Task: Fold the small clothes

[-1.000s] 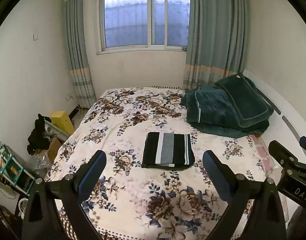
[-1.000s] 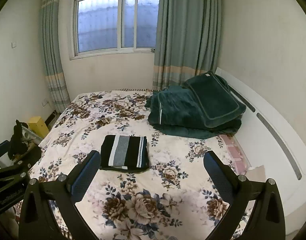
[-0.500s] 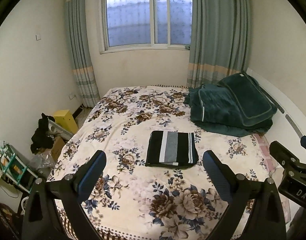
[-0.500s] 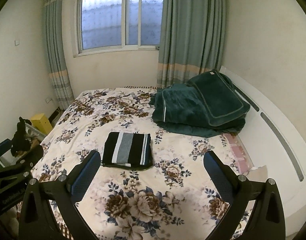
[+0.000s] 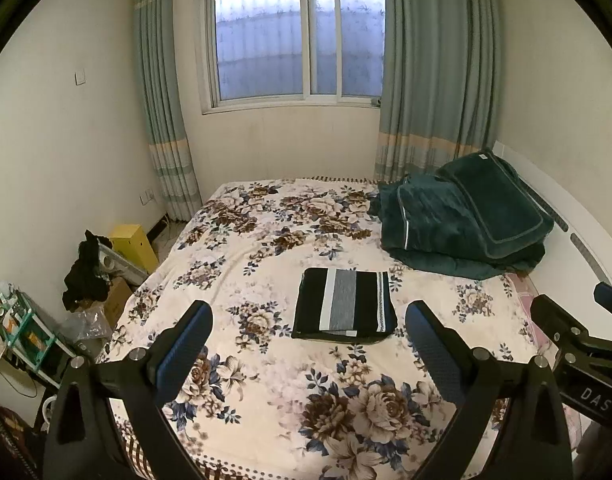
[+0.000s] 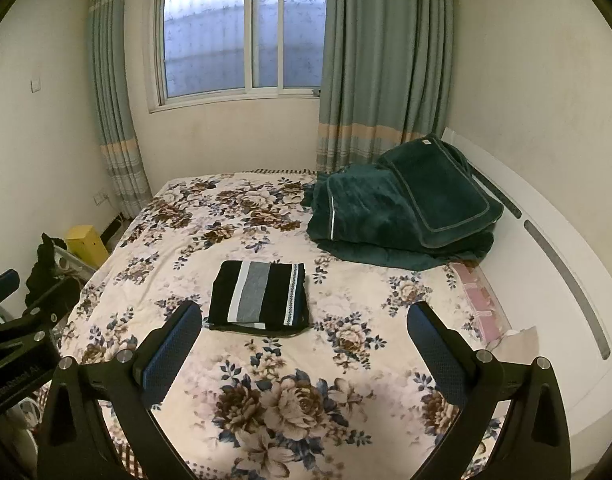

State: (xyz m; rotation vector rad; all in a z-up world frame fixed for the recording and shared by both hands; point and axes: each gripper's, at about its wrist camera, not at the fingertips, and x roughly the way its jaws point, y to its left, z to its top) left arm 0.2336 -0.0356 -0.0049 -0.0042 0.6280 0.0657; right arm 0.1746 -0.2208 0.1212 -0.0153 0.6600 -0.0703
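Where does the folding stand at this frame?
Done: the striped garment lies folded into a neat rectangle on the floral bed. In hand: nothing; the left gripper and right gripper are open, clear of it. Left: no other unfolded small clothes visible.

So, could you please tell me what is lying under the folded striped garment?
The folded striped garment rests directly on the floral bedspread, apart from the green blanket pile. Whether anything is tucked beneath it cannot be seen; its own folded layers cover that patch.
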